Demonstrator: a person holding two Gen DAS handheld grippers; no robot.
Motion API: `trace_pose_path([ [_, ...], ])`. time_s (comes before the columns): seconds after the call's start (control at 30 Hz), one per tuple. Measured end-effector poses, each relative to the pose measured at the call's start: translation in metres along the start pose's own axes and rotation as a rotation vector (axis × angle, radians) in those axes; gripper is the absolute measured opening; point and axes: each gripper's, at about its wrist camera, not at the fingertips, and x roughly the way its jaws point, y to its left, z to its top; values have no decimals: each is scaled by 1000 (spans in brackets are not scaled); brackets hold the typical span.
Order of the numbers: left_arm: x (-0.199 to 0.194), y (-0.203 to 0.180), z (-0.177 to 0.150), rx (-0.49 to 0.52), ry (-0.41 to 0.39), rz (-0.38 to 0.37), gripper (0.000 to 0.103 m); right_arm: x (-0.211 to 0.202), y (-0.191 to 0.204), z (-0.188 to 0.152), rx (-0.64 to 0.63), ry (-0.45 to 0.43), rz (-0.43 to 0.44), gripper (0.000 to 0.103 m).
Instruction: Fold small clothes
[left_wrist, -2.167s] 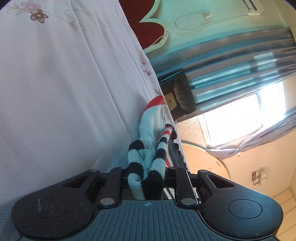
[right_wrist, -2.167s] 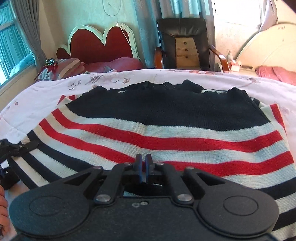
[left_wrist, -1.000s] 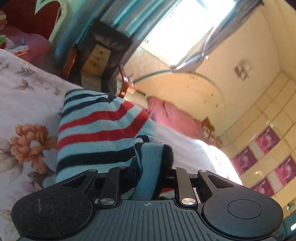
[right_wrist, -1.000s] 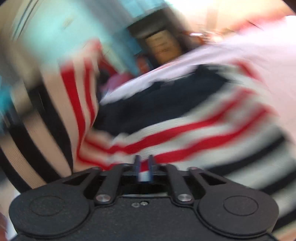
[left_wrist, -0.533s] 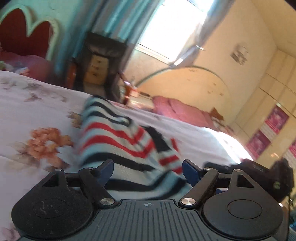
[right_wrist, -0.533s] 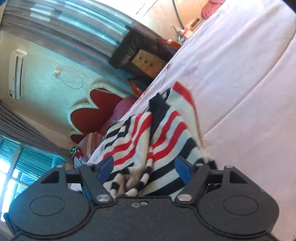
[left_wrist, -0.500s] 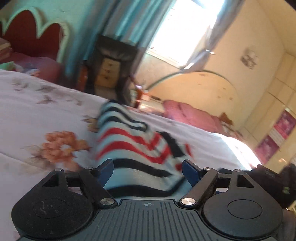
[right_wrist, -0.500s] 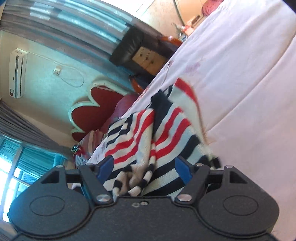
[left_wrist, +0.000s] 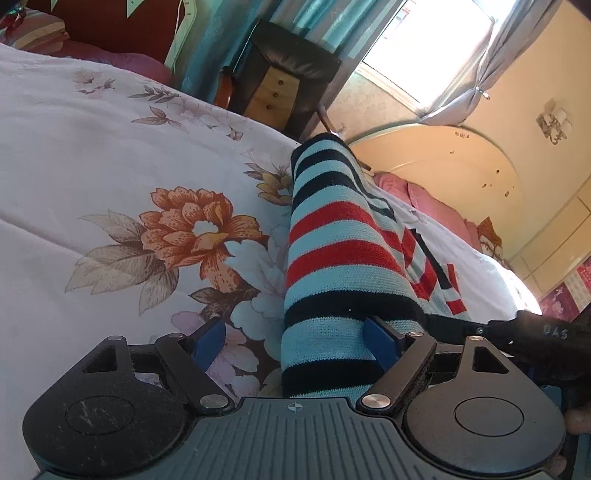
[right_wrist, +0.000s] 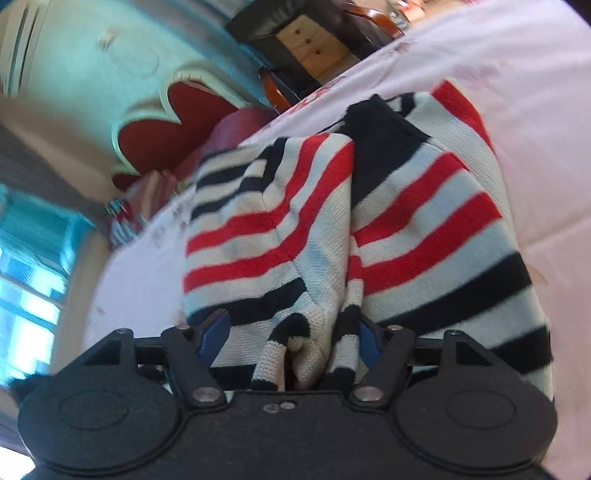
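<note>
Lying folded lengthwise on the floral bedspread (left_wrist: 110, 155), the striped knit sweater (left_wrist: 332, 258) sits between the spread blue pads of the left tool (left_wrist: 293, 341), released so the fold settles. Right tool (right_wrist: 291, 338) is closing around the bunched sleeve; a second ago both clamped fabric.

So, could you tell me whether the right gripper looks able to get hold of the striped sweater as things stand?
Probably yes: the right gripper is closing around bunched folds of the striped sweater, with nothing in the way.

black grippers (left_wrist: 291, 345), blue finger pads (left_wrist: 208, 338), silver screws.
</note>
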Motion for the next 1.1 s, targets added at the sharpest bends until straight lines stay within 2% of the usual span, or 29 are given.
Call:
trace_pose_path([
  [0.03, 1, 1, 0, -6, 3, -6, 81, 1, 9, -3, -65, -17, -46, 49],
  [0.07, 1, 1, 2, -9, 8, -10, 81, 4, 18, -6, -144, -28, -113, 32],
  [0.1, -1, -1, 4, -6, 1, -11, 81, 4, 26, -9, -219, -39, -149, 28],
  [0.17, -7, -4, 10, 3, -33, -25, 79, -2, 41, -18, -355, -82, -173, 24],
  [0.27, -4, -6, 17, -9, -38, -51, 73, -27, 64, -33, -558, -210, -231, 24],
  [0.4, 12, -26, 17, 46, -11, -83, 73, -60, 67, -41, -664, -327, -275, 24],
  [0.5, 33, -55, 7, 161, 44, -55, 73, -58, 42, -36, -647, -327, -323, 23],
  [0.57, 47, -74, -2, 216, 72, -54, 73, -39, 12, -34, -619, -271, -432, 23],
  [0.6, 49, -82, -3, 242, 69, -39, 73, -33, -3, -32, -562, -250, -437, 23],
  [0.67, 50, -92, -2, 274, 61, -16, 73, -34, -17, -31, -464, -262, -386, 23],
  [0.9, 24, -76, 8, 238, 12, -72, 73, -47, 6, -28, -548, -312, -421, 23],
  [1.0, 29, -78, 2, 277, 31, -47, 73, -56, 1, -28, -513, -331, -432, 23],
  [1.03, 35, -77, -1, 267, 50, -41, 73, -54, -3, -29, -503, -325, -428, 23],
  [1.1, 45, -69, -4, 188, 76, -73, 73, -37, -19, -29, -460, -257, -440, 24],
])
